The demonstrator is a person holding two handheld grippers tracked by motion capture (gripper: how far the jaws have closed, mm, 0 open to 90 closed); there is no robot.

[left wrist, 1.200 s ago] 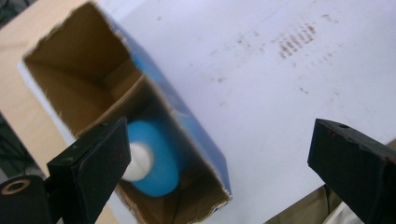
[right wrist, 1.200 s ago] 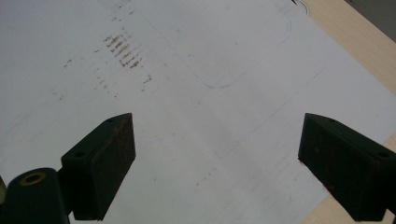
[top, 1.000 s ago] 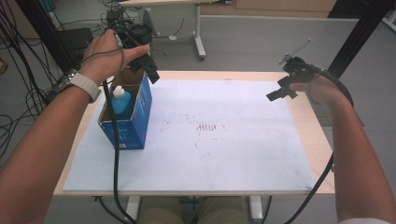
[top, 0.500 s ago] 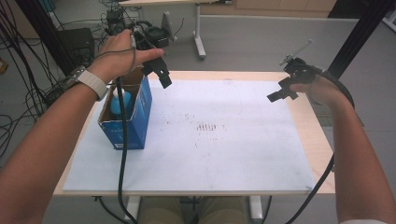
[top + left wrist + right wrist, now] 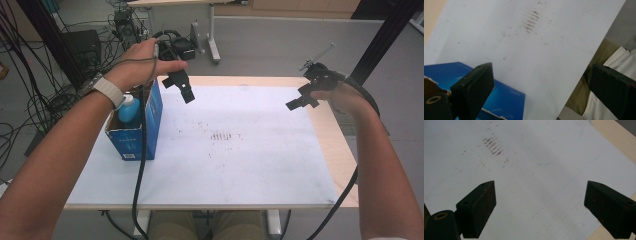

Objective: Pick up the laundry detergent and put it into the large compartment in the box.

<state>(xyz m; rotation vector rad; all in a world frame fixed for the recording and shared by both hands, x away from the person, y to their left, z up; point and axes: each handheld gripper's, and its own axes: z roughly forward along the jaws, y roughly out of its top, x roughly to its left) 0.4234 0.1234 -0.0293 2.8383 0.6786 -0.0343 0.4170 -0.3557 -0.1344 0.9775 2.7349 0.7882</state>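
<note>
A blue cardboard box (image 5: pixel 136 131) stands open at the table's left, and a bottle with a white top and blue body (image 5: pixel 128 110) sits inside it. My left gripper (image 5: pixel 184 87) hovers in the air just right of the box's far end, jaws wide apart and empty. The left gripper view looks down past the box's blue side (image 5: pixel 506 93) onto the white sheet (image 5: pixel 544 45). My right gripper (image 5: pixel 300 98) hangs open above the sheet's far right part, holding nothing. Its own view looks over the stained white sheet (image 5: pixel 529 170).
A white sheet (image 5: pixel 240 150) covers most of the wooden table (image 5: pixel 335 145), with a patch of brown marks (image 5: pixel 222 136) at its middle. Cables trail from both grippers. Behind the table, table legs (image 5: pixel 212 40) and dark equipment (image 5: pixel 80 45) stand on the floor.
My left gripper has lifted away from the top of the box and moved right and toward the far side. The right gripper has barely moved.
</note>
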